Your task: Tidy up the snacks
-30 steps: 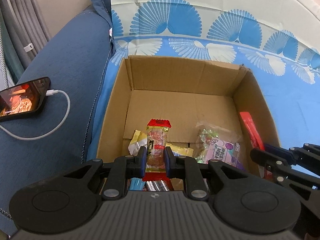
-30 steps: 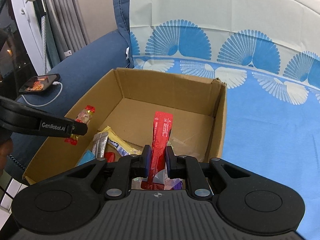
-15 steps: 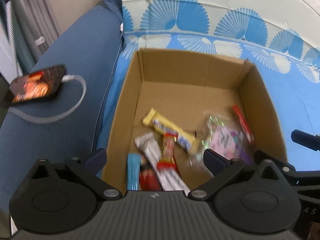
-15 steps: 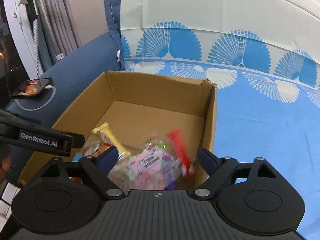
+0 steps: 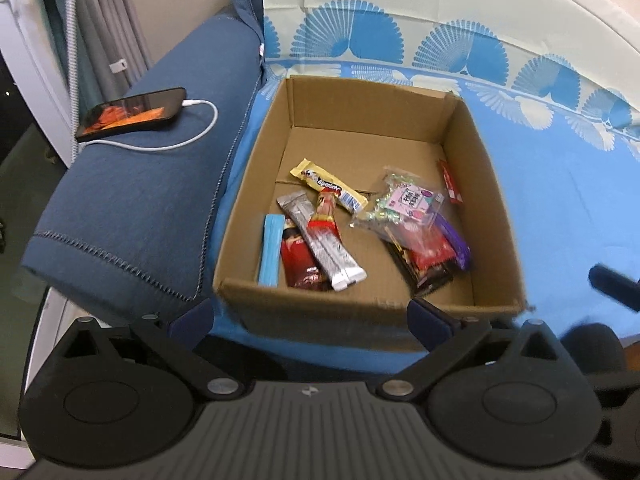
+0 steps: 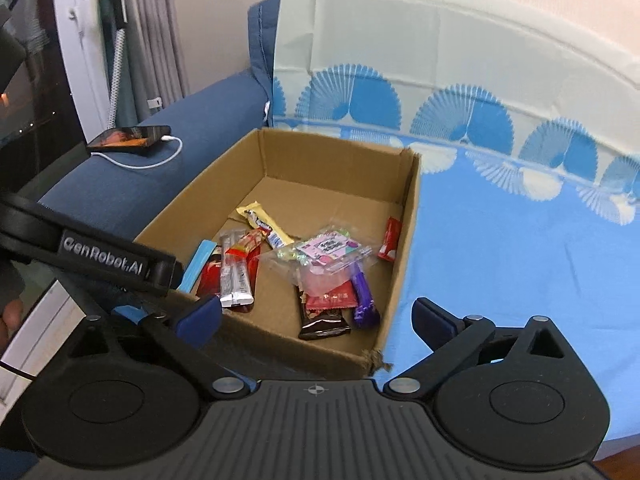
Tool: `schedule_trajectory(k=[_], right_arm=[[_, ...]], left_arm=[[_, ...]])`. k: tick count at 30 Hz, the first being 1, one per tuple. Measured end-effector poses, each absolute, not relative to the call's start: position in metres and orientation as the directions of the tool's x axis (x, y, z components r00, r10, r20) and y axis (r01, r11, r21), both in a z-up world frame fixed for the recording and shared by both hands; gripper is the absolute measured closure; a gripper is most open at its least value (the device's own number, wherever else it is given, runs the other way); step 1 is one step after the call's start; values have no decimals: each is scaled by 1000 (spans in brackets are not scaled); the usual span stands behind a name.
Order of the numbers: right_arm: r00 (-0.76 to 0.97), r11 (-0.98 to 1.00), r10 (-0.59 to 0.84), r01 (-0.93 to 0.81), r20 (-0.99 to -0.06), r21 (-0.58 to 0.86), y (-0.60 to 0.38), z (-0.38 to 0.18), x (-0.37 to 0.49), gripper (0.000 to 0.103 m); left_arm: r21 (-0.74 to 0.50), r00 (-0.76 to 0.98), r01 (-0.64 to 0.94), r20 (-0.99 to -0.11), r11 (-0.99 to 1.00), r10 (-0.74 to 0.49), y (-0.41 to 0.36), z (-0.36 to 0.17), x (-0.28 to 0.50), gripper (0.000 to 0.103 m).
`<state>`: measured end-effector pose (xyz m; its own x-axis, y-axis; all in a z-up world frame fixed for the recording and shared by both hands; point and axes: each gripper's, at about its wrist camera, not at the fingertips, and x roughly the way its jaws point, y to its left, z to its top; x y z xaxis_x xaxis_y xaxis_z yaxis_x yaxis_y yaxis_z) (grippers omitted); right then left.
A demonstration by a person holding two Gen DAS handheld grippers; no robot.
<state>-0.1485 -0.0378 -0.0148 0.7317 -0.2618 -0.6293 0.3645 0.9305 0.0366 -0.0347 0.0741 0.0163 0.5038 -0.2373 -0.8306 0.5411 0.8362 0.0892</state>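
Left gripper (image 5: pixel 310 318) and right gripper (image 6: pixel 318 318) both spread wide, holding nothing, near side of box (image 5: pixel 492 184). Snacks (image 5: pixel 320 236) lie inside.

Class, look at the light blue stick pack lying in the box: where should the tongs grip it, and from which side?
Grip the light blue stick pack across its narrow width near the middle, coming from above. It lies flat and long beside the cardboard box left wall, which probably blocks a sideways approach; the red-brown packet crowds its other edge.
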Motion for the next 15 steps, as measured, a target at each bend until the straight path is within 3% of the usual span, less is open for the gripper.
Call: schedule_trajectory(k=[15], right_arm=[[777,930,-308,368,-549,-1,-13,3,-202,0]], left_arm=[[102,574,505,-781,857,-245,101,32,-87,0]])
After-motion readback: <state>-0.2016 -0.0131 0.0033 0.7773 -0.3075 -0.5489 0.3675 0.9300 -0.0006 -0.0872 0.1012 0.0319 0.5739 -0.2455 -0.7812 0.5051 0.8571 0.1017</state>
